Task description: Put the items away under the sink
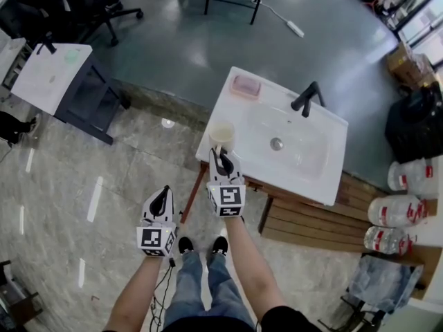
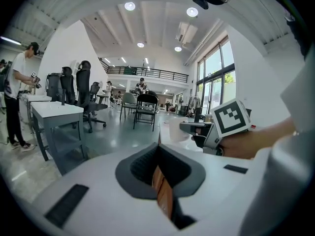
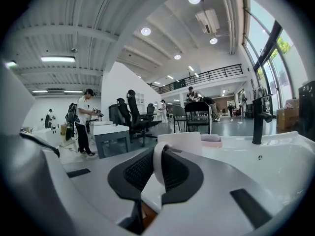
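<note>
The right gripper (image 1: 222,164) pinched the handle (image 3: 156,167) of a white mug (image 1: 221,133) at the table's (image 1: 239,113) front-left corner. The left gripper (image 1: 160,200) hung empty, jaws pressed together. The mug, probably rigid, slick and breakable, looked safest carried by that handle.

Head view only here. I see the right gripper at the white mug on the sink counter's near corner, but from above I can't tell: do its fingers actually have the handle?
Observer: Yes. In the right gripper view, the right gripper is shut on the mug. The white handle loop stands upright between the two dark fingers, which press it from both sides.
Operator: And the left one, is it holding anything?
Observer: No. In the left gripper view, the left gripper has its fingers together with nothing between them. It points toward the right gripper from the side.
</note>
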Tool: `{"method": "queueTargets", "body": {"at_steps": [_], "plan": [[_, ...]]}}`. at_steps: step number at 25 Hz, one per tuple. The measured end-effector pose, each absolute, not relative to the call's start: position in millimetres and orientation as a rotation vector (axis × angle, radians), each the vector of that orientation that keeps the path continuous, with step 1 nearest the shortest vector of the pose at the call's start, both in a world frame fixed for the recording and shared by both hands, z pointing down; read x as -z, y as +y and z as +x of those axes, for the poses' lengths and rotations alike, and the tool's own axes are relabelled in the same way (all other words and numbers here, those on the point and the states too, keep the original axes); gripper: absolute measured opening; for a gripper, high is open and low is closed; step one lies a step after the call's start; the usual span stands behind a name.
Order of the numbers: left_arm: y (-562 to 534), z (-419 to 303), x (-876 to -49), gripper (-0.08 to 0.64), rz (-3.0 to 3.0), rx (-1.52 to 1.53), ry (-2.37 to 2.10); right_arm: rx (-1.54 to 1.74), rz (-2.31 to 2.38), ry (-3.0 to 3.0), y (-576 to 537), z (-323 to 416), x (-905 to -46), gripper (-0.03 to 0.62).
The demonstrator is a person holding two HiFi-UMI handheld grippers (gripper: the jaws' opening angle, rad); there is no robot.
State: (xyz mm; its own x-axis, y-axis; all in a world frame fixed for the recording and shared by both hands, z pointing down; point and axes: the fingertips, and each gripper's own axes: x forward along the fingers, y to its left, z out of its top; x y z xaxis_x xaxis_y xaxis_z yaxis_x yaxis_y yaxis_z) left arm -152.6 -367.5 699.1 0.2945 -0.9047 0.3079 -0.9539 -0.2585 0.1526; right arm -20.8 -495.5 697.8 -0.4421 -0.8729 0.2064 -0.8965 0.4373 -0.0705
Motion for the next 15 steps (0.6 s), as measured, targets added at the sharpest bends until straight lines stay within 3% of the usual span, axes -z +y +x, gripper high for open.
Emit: {"method": "queueTargets", "body": {"at_steps": [15], "plan": [[-327, -96, -679, 0.005, 2.336, -0.179, -1.635, -0.202, 1.583, -2.654, -371, 28, -658, 0.044]]}}
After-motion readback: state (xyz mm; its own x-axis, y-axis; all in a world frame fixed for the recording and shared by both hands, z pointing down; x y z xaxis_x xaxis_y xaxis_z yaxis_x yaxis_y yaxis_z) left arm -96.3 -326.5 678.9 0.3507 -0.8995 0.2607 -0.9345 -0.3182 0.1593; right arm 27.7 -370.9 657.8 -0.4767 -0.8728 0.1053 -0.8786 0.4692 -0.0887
